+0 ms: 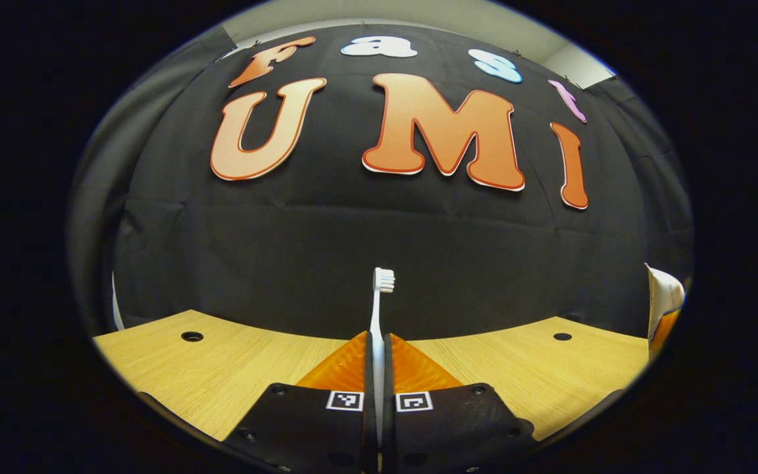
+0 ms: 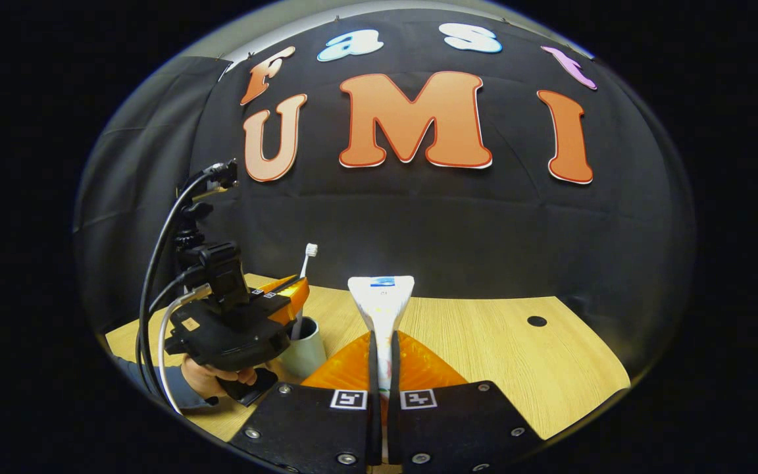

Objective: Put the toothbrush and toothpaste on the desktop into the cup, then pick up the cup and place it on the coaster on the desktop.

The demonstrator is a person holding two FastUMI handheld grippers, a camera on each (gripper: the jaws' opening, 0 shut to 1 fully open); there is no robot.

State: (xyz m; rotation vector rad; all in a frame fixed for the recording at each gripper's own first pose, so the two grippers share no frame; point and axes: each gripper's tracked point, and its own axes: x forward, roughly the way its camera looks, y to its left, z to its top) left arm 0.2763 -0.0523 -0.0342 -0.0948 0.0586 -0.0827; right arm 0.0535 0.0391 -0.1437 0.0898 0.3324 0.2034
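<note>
toothbrush (image 2: 304, 276) lower end: hidden inside the cup (image 2: 304, 347)
toothpaste (image 1: 663, 296): cut off at right edge, left gripper view
cup base: hidden behind the black gripper body

The white toothbrush (image 2: 305, 273) stands upright, bristles on top, its lower end inside the pale cup (image 2: 304, 345) that sits on the wooden desktop (image 2: 517, 368). The white toothpaste (image 2: 381, 309) tube stands upright just right of the cup, flat crimped end upward.

Both claws, left (image 1: 377, 368) and right (image 2: 382, 365), are clamped, raised, pointing forward.
</note>
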